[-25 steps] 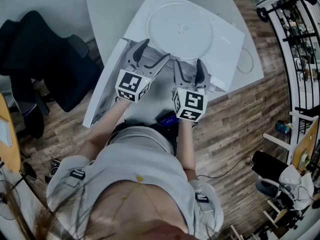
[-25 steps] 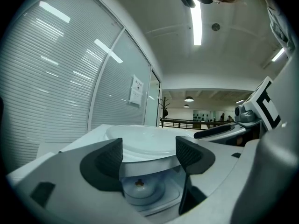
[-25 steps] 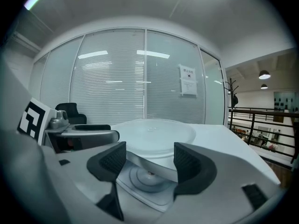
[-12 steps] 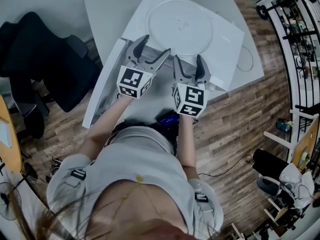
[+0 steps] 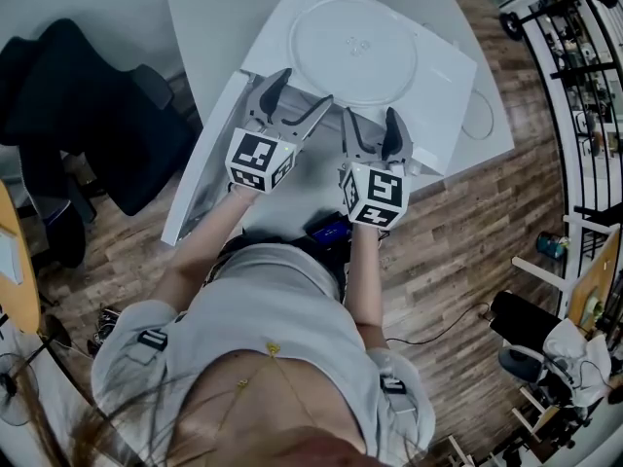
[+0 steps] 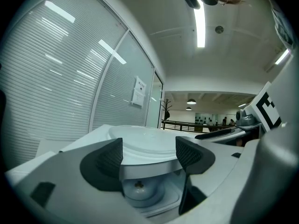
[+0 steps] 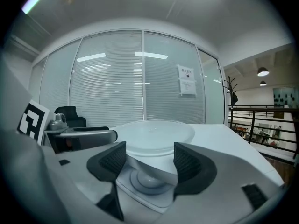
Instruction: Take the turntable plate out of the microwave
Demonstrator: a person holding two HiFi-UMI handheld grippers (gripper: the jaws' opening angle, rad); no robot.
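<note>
One turntable plate (image 5: 366,49) lies flat on top of the microwave (image 5: 443,115). Only the gripper views show the bare hub (image 7: 145,180) in the cavity below. Left gripper (image 5: 303,89) and right gripper (image 5: 371,115) hover at the front edge, jaws apart, empty. The right gripper has edged forward since earlier; plate unmoved.

The round glass turntable plate (image 5: 352,49) is a milky, translucent white, barely paler than the plain white boxy microwave (image 5: 443,90) and the white table (image 5: 209,17). The wood-plank floor (image 5: 458,251) is streaked brown and the padded office chair (image 5: 88,115) is black. The light grey plastic left gripper (image 5: 304,88) and matching right gripper (image 5: 371,117) each bear a cube of black-and-white square markers and dark charcoal pads (image 6: 105,160) with a fine cross-hatched grain, the slatted window blinds (image 7: 117,78) show thin white horizontal stripes, and the person's top (image 5: 273,329) is pale grey
</note>
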